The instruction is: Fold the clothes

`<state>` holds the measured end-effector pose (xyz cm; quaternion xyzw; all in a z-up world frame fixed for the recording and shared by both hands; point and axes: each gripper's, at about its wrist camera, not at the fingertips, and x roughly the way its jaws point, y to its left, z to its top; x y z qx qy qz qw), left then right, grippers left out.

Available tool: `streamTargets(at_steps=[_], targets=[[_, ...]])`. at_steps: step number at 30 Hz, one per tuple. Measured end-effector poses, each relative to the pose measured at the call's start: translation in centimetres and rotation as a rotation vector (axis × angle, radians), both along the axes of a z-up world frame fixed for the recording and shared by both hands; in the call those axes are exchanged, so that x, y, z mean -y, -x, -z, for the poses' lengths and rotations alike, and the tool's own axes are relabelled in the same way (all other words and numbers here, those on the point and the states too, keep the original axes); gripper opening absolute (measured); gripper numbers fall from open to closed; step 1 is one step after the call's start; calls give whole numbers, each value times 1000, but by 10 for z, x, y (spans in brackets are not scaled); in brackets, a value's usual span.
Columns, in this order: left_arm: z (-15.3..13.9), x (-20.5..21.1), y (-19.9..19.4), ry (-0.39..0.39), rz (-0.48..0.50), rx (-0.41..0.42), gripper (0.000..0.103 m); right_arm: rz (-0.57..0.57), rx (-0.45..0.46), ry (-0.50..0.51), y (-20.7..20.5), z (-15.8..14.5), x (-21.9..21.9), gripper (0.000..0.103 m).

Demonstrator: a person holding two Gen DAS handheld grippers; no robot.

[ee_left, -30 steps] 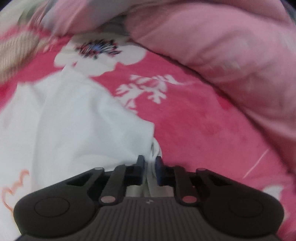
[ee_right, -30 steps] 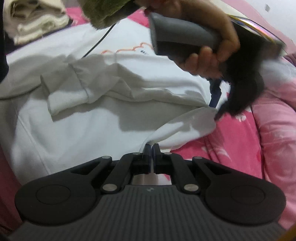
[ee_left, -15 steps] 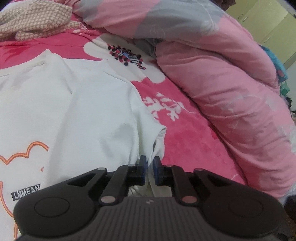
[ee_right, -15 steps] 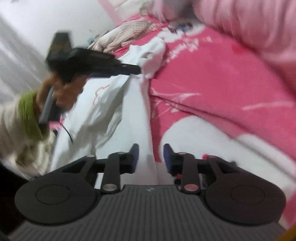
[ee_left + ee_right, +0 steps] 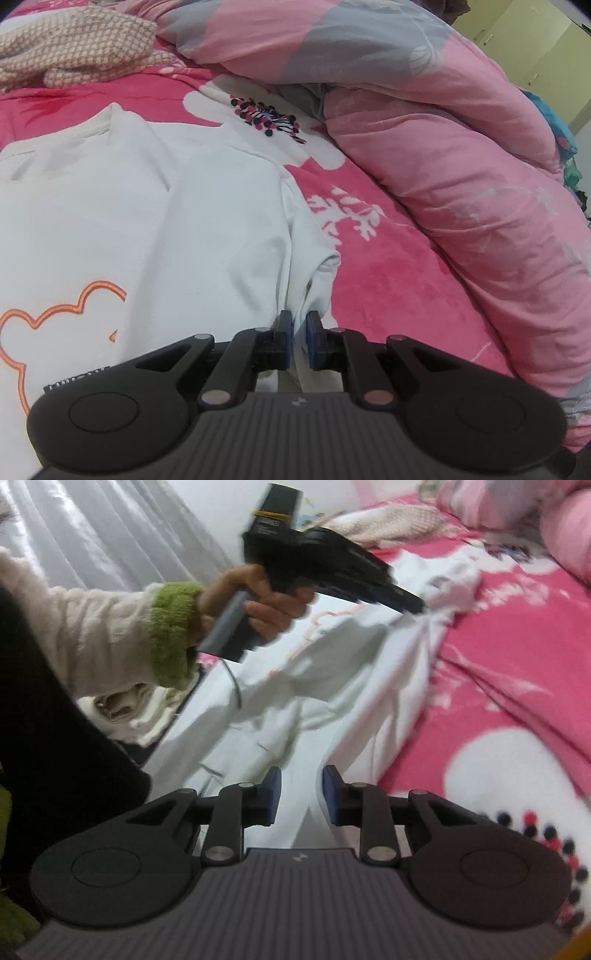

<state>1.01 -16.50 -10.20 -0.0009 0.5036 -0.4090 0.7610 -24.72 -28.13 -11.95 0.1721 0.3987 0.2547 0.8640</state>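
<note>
A white sweatshirt [image 5: 166,221] with an orange outline print lies spread on the pink floral bedsheet [image 5: 388,277]. My left gripper [image 5: 299,321] is shut on a bunched fold of it at the sleeve's edge, the fabric pinched between the blue pads. The right wrist view shows the same sweatshirt [image 5: 332,686] rumpled, with the left gripper [image 5: 421,607] holding its far side in a person's hand [image 5: 266,605]. My right gripper [image 5: 301,779] hovers over the near edge of the sweatshirt. Its jaws are closing, and the pads stand apart with nothing pressed between them.
A bulky pink and grey quilt [image 5: 461,184] is heaped along the right side of the bed. A beige knit garment [image 5: 74,48] lies at the far left. Folded cream clothes [image 5: 125,709] sit near the person's cream sleeve with its green cuff [image 5: 173,627]. A white curtain [image 5: 92,528] hangs behind.
My right gripper has let go of the sweatshirt's edge, opened, rolled and swung aside. My left gripper, still shut on the fabric, has pulled it sideways, and the sweatshirt now lies flatter.
</note>
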Motion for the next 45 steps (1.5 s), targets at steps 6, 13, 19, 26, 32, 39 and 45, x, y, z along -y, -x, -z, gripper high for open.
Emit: streamTargets(at_steps=[6,13,19,26,32,39,45], targets=[[1,-1,1,-2,-4,4,9,81,-101,25,5,26,13,25],[-14,13,10,36,38,44,9,100,-63,-64,31,0,29,2],[-7,72,29,3,149,118,9,381,-203,-147,60,2,75,2],[2,88,35,-20,173,103,30,614,-413,-144,68,31,83,6],[-31,29,10,86,49,33,41,686,-380,-21,88,8,98,19],[-38,-63,2,8,-72,-62,43,535,-225,35,64,-15,73,19],[-24,-109,38,-116,39,-127,44,449,-290,159,55,-5,53,19]])
